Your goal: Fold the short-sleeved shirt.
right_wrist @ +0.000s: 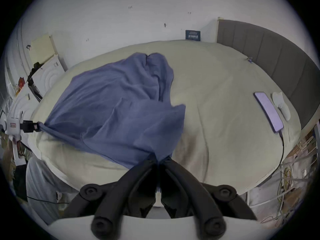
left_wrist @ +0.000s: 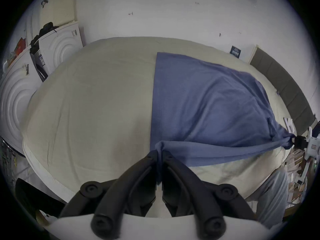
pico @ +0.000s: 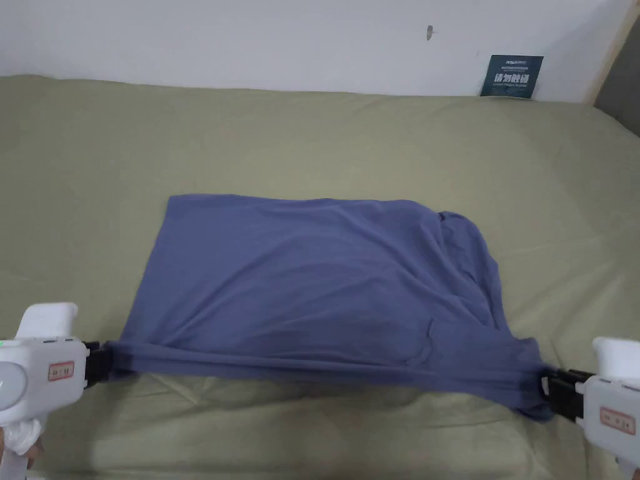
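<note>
The near edge of the blue shirt (pico: 325,281) is held stretched between the two grippers and lifted a little off the bed (pico: 312,144). At its near left corner the cloth is clamped by the left gripper (pico: 103,362), whose black jaws are seen pressed together on a bunched fold in the left gripper view (left_wrist: 159,154). At the near right corner the cloth is pinched in the same way by the right gripper (pico: 545,387), its jaws closed on gathered fabric in the right gripper view (right_wrist: 158,159). Both white gripper bodies are held low and level, pointed inward at each other from the bed's near edge, and both are cut off by the frame in the head view; of the hand under the left one only a covered part is seen. Beyond the taut edge the rest of the shirt is spread flat across the middle of the bed, with its far edge straight and its right side rumpled into folds, so that sleeves and collar cannot be made out. Farther right on the bed, near a padded headboard (right_wrist: 270,53), a phone (right_wrist: 268,111) on a cable is laid. Behind the bed, a small dark sign (pico: 512,76) is propped against the white wall (pico: 250,37).
</note>
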A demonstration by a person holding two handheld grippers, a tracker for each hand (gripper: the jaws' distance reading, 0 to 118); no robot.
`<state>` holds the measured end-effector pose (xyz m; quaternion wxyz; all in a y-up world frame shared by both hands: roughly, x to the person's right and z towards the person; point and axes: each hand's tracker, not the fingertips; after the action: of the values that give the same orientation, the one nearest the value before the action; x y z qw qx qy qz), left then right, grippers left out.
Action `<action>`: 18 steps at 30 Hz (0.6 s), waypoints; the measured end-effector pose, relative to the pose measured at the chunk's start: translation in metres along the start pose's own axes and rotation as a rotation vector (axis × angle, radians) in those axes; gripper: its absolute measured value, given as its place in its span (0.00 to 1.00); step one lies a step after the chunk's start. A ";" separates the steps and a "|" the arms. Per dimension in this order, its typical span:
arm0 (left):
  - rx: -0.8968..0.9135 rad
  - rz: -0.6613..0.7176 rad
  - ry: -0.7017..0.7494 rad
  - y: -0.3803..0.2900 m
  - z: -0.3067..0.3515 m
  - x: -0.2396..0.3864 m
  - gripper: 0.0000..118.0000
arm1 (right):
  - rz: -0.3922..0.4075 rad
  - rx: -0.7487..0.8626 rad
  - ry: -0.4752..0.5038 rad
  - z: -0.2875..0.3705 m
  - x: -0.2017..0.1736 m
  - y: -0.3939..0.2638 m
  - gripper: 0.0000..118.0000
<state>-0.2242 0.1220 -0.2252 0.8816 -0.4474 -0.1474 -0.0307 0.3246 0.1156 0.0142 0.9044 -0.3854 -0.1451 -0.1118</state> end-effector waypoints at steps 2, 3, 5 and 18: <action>0.018 -0.005 0.003 0.015 -0.002 0.001 0.04 | 0.007 0.011 0.006 -0.004 0.000 0.020 0.03; 0.024 -0.012 0.004 0.023 -0.003 0.002 0.04 | 0.019 0.025 0.002 -0.006 -0.002 0.030 0.03; 0.036 -0.030 0.013 0.040 -0.009 0.006 0.04 | 0.033 0.038 -0.006 -0.017 -0.004 0.051 0.03; 0.006 -0.049 0.075 0.132 -0.095 0.030 0.04 | 0.068 -0.041 -0.073 -0.130 -0.013 0.145 0.03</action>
<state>-0.1486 0.1275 -0.3727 0.8868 -0.4396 -0.1255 -0.0685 0.3810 0.1199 -0.1724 0.8937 -0.4123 -0.1624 -0.0700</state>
